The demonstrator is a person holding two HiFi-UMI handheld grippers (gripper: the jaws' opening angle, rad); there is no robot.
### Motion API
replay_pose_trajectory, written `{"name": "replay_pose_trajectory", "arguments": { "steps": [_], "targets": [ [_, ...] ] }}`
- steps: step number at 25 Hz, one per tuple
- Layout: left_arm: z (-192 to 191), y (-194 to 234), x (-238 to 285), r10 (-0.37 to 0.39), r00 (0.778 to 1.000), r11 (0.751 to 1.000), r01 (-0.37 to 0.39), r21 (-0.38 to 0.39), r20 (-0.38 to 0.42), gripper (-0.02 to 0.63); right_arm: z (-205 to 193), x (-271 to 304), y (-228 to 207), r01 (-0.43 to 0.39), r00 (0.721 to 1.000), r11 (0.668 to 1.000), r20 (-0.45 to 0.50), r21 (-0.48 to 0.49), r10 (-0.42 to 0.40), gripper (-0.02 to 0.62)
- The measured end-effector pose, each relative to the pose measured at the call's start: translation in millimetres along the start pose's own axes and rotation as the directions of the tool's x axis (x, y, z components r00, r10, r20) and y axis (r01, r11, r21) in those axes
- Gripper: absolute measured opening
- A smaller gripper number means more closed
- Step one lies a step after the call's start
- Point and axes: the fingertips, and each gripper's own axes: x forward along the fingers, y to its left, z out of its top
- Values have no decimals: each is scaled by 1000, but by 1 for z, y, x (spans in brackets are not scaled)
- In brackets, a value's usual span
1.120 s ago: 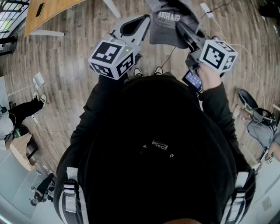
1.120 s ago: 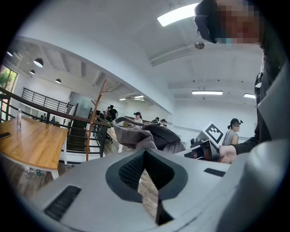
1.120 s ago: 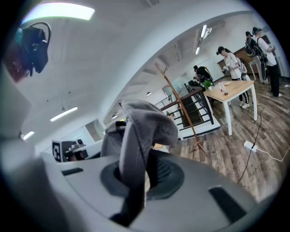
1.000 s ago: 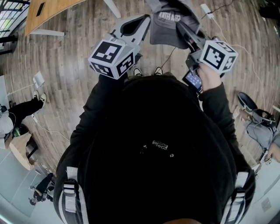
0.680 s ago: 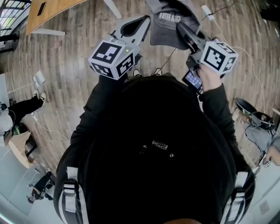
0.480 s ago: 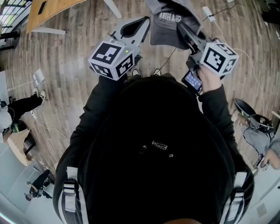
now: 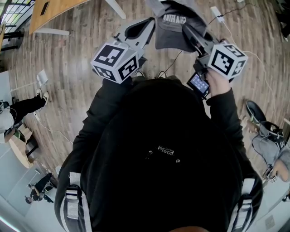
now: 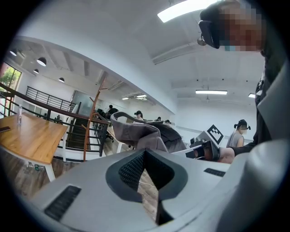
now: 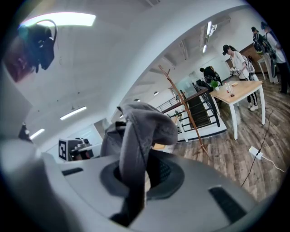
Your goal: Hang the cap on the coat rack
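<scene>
A grey cap (image 7: pixel 174 27) with white lettering hangs between my two grippers, above the wooden floor. My right gripper (image 7: pixel 186 26) is shut on its fabric, a fold of which (image 9: pixel 136 136) runs down between the jaws. My left gripper (image 7: pixel 152 23) meets the cap's left edge, and the cap's cloth (image 8: pixel 140 133) reaches its nearly closed tips. The wooden coat rack (image 9: pixel 181 104) stands some way ahead by a railing. In the left gripper view the coat rack (image 8: pixel 93 115) is a thin brown pole left of the cap.
A wooden table (image 7: pixel 50 11) stands at the far left, and another table (image 9: pixel 238 97) has people around it. Cables and a power strip (image 7: pixel 216 12) lie on the floor ahead. A stair railing (image 8: pixel 41 102) runs behind the rack. More people sit further back.
The floor and table have slid slightly in the head view, so I have shifted across the room. Both grippers and the cap keep their places relative to each other.
</scene>
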Motion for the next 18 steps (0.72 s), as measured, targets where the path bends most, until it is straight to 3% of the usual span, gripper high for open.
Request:
{"name": "replay_pose_trajectory", "arguments": {
  "steps": [3,8,13,18],
  "targets": [
    [10,5,10,-2,1000,1000,2,5,5,8,17,2,-4,-2,1000,999,1,-34,2,21],
    [-4,-8,23,-28,999,999,29,26,-17,8,13,-12,-14,10,1000,999,23,-50,-9,21],
    [9,7,29,-29,999,996,32,78,-31,8,24,8,-18,12,1000,999,4,-52,-12,21],
    [16,34,40,-38,999,997,40,68,-23,8,33,29,-26,21,1000,998,1,-53,-21,21]
  ]
}}
